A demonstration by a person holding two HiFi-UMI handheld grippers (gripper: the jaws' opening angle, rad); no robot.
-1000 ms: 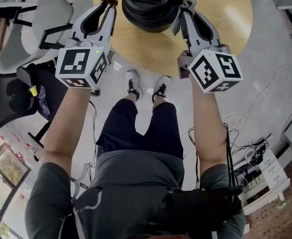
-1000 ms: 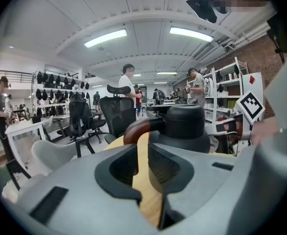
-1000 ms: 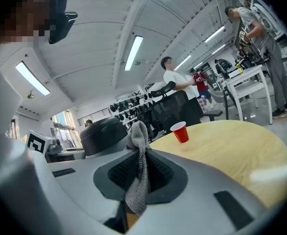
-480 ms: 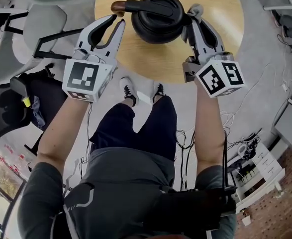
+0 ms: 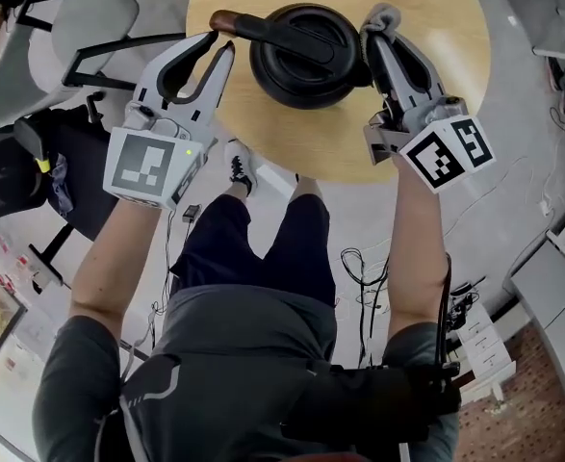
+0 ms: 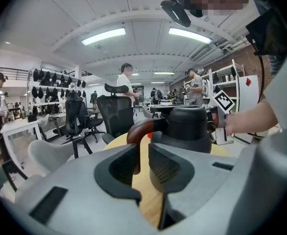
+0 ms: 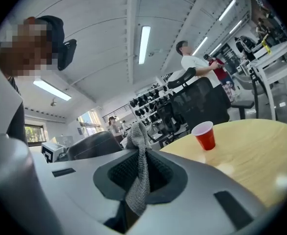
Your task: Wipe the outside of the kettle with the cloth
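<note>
**Kettle [image 5: 306,61] between two grippers on round wooden table [image 5: 436,85]**

The table stands on a grey floor [image 5: 523,142] with office chairs [image 5: 89,22] beside it. A red cup [image 7: 205,135] also sits on it. The left gripper [image 5: 215,44] has its jaws slightly apart, with the brown end of the kettle's handle [image 5: 263,29] just at their tips. The right gripper [image 5: 371,41] is clamped on a grey cloth [image 5: 380,15] that lies against the kettle's side. Both forearms [image 5: 412,248] reach straight forward.

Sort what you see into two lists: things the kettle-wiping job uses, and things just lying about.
In use: kettle; cloth, clamped in the right gripper; left gripper beside the kettle's handle.
Lying about: red cup on the table; office chairs; loose cables.
</note>
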